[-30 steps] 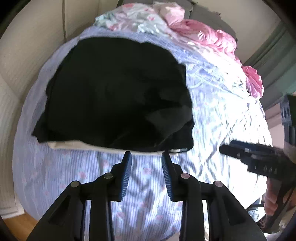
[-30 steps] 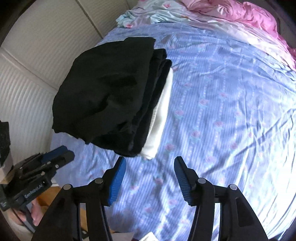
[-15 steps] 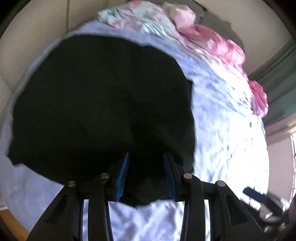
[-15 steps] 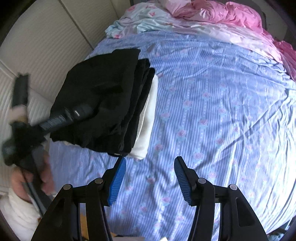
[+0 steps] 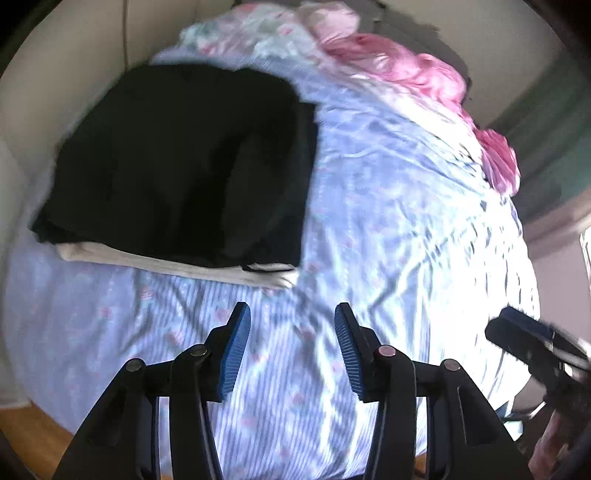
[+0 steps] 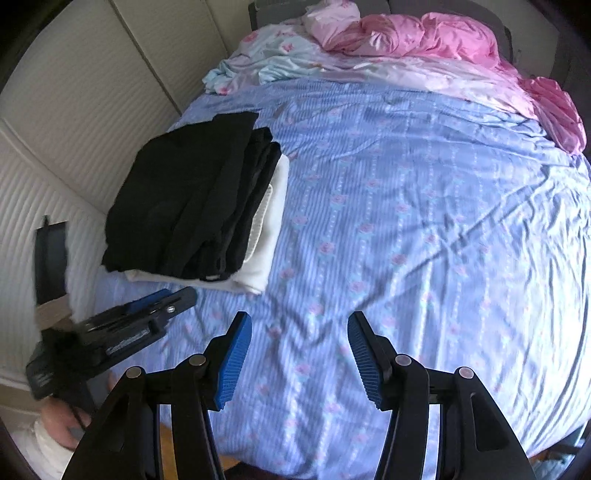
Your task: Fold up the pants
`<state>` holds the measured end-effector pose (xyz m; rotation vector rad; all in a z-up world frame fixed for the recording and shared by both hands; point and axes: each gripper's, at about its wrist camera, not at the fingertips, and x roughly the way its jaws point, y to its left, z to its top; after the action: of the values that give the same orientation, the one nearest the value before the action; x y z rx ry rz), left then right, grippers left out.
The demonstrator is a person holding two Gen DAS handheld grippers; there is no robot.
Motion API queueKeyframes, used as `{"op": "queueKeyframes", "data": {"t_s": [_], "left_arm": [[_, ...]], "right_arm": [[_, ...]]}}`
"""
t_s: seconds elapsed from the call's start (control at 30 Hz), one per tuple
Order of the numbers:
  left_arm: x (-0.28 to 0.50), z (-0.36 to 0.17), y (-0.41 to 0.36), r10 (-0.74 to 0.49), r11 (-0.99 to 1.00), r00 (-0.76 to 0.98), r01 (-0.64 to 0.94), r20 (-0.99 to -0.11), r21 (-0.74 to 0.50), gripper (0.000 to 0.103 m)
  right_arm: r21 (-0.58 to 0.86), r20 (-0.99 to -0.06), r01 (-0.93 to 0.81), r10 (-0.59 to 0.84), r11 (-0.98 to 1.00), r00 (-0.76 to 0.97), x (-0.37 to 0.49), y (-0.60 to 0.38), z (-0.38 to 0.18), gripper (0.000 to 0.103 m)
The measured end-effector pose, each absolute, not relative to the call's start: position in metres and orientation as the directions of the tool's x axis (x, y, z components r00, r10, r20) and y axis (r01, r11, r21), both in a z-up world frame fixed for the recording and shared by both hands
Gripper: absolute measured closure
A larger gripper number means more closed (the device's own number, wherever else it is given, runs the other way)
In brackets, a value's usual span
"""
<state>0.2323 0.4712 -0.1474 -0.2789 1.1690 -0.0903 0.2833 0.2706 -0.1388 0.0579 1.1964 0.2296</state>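
We see a bed in blue flowered sheets, pink bedding bunched at its head, pale panelled walls alongside. The folded black pants lie on a white cloth near the wall. Half a second ago our left gripper sat over them; now it hangs clear, jaws opening, empty. The right gripper hovers half open, empty.

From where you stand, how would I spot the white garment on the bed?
On the blue striped bedsheet, near the pale wall, sits a folded pile topped by black pants. The white garment lies at the bottom, the only pale layer peeking out beneath the black.
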Motion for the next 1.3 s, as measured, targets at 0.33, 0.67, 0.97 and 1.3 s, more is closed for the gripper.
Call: {"op": "queueKeyframes", "data": {"t_s": [0.33, 0.67, 0.97, 1.3], "left_arm": [[0.142, -0.034, 0.369, -0.105, 0.994, 0.555, 0.042, -0.825, -0.098, 0.016], [0.082, 0.016, 0.307, 0.001, 1.0, 0.618, -0.008, -0.786, -0.006, 0.002], [0.055, 0.036, 0.264, -0.014, 0.999, 0.642, 0.031, -0.767, 0.008, 0.001], [0.043, 0.049, 0.235, -0.034, 0.998, 0.656, 0.06, -0.754, 0.007, 0.001]], "right_arm": [[0.098, -0.859, -0.131, 0.15, 0.987, 0.489, 0.197, 0.179, -0.06, 0.021], [0.109, -0.83, -0.117, 0.156, 0.987, 0.535, 0.128, 0.109, -0.015, 0.02], [0.107, -0.807, -0.097, 0.143, 0.99, 0.573, 0.09, 0.064, 0.008, 0.02], [0.103, -0.791, -0.055, 0.115, 0.993, 0.6, 0.068, 0.033, 0.02, 0.02]]}}
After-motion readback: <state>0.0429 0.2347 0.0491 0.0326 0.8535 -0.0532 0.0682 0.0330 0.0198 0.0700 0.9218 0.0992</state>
